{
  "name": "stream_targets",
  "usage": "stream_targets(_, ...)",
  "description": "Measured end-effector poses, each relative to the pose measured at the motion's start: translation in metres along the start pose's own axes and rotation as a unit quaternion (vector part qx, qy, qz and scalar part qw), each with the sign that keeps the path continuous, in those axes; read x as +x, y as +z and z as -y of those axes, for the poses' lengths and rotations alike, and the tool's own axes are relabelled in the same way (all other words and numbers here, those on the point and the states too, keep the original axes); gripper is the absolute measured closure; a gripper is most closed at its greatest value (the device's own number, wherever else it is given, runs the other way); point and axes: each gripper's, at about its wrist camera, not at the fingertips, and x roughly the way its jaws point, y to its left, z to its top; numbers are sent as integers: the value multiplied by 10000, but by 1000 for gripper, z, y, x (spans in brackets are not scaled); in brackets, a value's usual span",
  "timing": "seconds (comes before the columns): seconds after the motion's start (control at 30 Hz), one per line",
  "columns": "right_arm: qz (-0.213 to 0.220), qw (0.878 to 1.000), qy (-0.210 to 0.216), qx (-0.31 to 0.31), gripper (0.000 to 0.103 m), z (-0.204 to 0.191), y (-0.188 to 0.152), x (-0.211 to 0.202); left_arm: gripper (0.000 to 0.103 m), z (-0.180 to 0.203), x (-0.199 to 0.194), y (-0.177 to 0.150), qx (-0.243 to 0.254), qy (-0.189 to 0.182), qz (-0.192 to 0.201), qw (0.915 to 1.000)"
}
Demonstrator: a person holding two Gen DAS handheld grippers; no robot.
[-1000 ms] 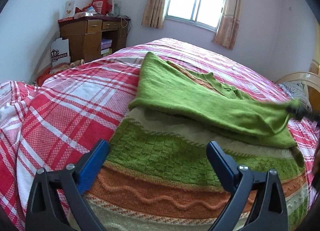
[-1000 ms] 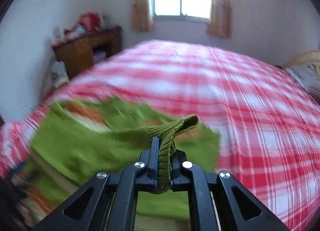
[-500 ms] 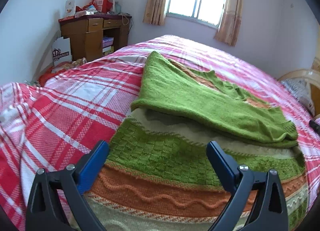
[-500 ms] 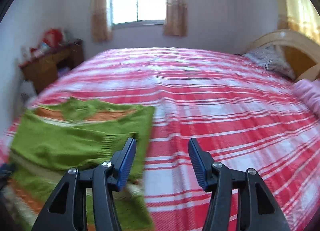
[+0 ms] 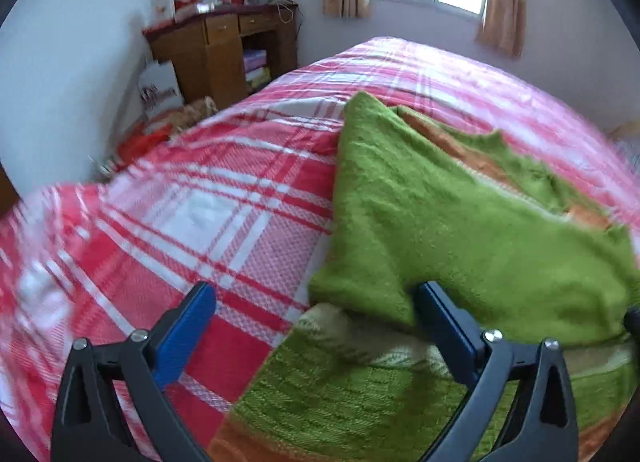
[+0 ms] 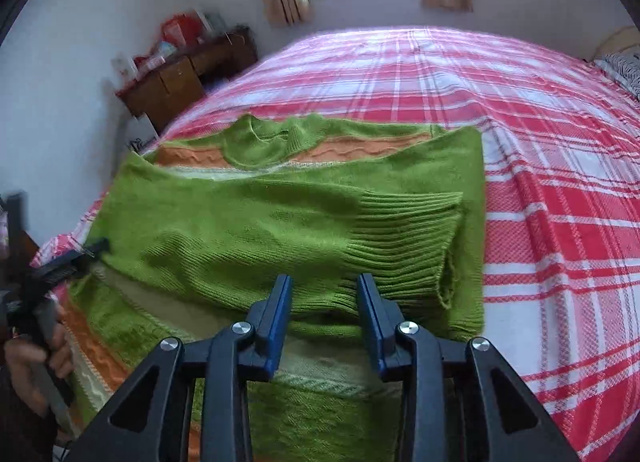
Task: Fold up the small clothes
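1. Red-and-white checked bedspread (image 6: pixel 540 190) covers the bed.
2. Green knitted sweater (image 6: pixel 248 222) with orange bands lies on the bedspread, one sleeve (image 6: pixel 400 238) folded across its body.
3. Left gripper (image 5: pixel 316 326) hangs wide open over the sweater's side edge, holding nothing.
4. Right gripper (image 6: pixel 324 310) stands partly open just before the sweater's sleeve cuff, empty.
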Motion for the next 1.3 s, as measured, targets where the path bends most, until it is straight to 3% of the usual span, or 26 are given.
stream_targets(0.1, -73, 9999, -58, -55, 68, 6, -8, -11, 0, -13, -4, -1, -131, 58, 6, 9999)
stream_targets(0.2, -155, 9991, -400, -57, 68, 10, -25, -41, 0, -24, -22, -8, -103, -147, 68, 9998)
stream_targets(0.3, 268, 9992, -266, 119, 67, 25, -47, -92, 0, -32, -57, -25, 88, -557, 343, 9978)
stream_targets(0.37, 490, 9981, -316, 217, 65, 33, -66, -129, 0, -32, -75, -32, 223, -733, 493, 9958)
stream_targets(0.47, 651, 9967, -403, 281, 52, 41, -98, -178, 0, -36, -106, -49, 430, -1070, 674, 9910)
stream_targets(0.63, 429, 9982, -352, 235, 49, 35, -146, -224, 0, -42, -138, -72, 602, -1272, 757, 9872)
stream_targets(0.77, -6, 9995, -96, 288, 49, 25, -182, -221, 0, -48, -153, -81, 711, -1100, 894, 9873)
stream_targets(0.9, -432, 9990, 40, 66, 49, 5, -218, -200, 0, -52, -166, -85, 722, -1157, 996, 9856)
stream_targets(1.1, -697, 9975, 61, 82, 49, -7, -243, -183, 0, -57, -180, -91, 707, -1205, 1165, 9833)
stream_targets(1.3, -1014, 9935, 509, 113, 53, -18, -255, -182, 0, -61, -188, -95, 720, -1219, 1287, 9815)
